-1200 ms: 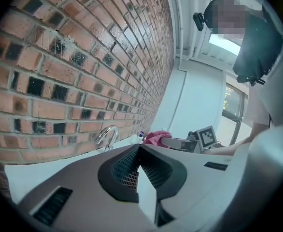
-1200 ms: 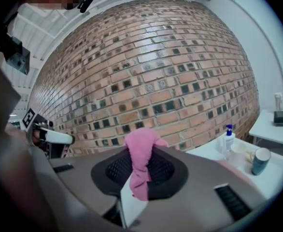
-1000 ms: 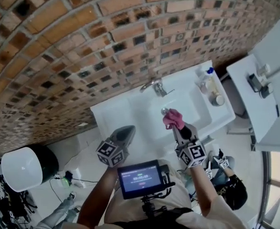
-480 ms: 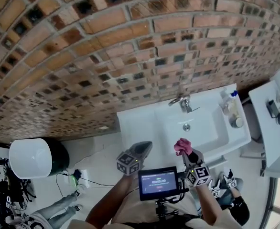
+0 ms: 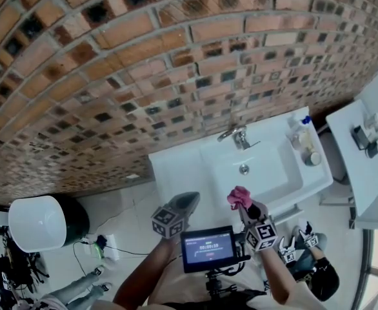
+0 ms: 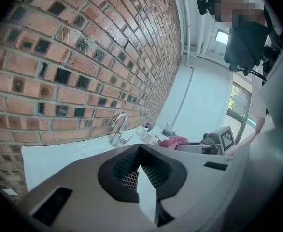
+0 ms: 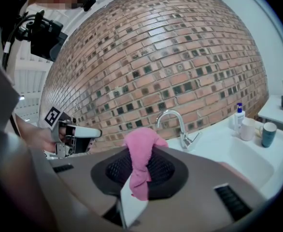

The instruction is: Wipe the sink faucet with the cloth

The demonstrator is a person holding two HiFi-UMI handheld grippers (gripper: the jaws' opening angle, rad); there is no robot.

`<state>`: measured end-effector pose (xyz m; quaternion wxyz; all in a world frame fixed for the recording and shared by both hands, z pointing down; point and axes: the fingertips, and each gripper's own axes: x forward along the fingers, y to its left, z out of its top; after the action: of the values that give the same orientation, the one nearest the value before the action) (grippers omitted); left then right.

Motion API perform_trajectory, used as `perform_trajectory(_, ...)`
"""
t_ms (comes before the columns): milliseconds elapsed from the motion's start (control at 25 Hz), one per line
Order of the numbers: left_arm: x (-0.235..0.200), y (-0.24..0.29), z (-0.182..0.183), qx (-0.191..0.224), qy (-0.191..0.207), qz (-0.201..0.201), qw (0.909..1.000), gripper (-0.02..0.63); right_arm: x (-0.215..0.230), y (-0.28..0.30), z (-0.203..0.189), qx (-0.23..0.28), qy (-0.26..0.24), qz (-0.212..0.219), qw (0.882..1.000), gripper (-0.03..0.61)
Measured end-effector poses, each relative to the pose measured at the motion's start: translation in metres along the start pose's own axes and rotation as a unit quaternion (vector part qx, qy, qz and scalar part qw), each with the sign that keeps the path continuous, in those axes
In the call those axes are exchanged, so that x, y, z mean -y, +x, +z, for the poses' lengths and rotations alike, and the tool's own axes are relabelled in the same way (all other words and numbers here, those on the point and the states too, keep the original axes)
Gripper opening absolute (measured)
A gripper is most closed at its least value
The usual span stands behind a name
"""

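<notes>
A chrome faucet (image 5: 238,135) stands at the back of a white sink (image 5: 176,166) against the brick wall; it also shows in the right gripper view as a curved faucet (image 7: 179,127) and in the left gripper view as a small faucet (image 6: 118,128). My right gripper (image 5: 242,202) is shut on a pink cloth (image 5: 238,197), held in front of the sink's near edge, well short of the faucet. The pink cloth (image 7: 140,161) hangs bunched between the right jaws. My left gripper (image 5: 188,202) is shut and holds nothing, left of the right one.
A soap bottle (image 5: 302,124) and cups (image 5: 312,158) stand on the sink's right side. A white counter (image 5: 363,166) is at the far right. A white bin (image 5: 37,223) sits on the floor at left. A screen (image 5: 208,248) is mounted near my body.
Both grippers have drawn back from the basin toward my body; the right one with the cloth was over the drain and is now at the sink's near edge. The view has risen.
</notes>
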<state>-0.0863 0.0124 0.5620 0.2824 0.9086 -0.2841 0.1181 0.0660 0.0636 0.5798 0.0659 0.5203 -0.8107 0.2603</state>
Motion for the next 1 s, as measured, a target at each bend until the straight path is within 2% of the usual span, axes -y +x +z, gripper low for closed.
perform_trajectory(640, -0.005, 0.015, -0.003, -0.018, -0.004, -0.01, 0.9998, -0.006, 0.019, 0.012, -0.004, -0.009, 0.006, -0.016, 1.0, 0.081)
perform_trajectory(880, -0.011, 0.015, -0.004, -0.022, -0.005, -0.003, 0.9998, -0.006, 0.027, 0.03, 0.007, -0.049, -0.019, -0.026, 0.998, 0.081)
perform_trajectory(1000, -0.016, 0.013, -0.004, -0.024, -0.006, 0.005, 0.9997, -0.006, 0.039, 0.049, 0.009, -0.04, -0.027, -0.022, 0.999, 0.081)
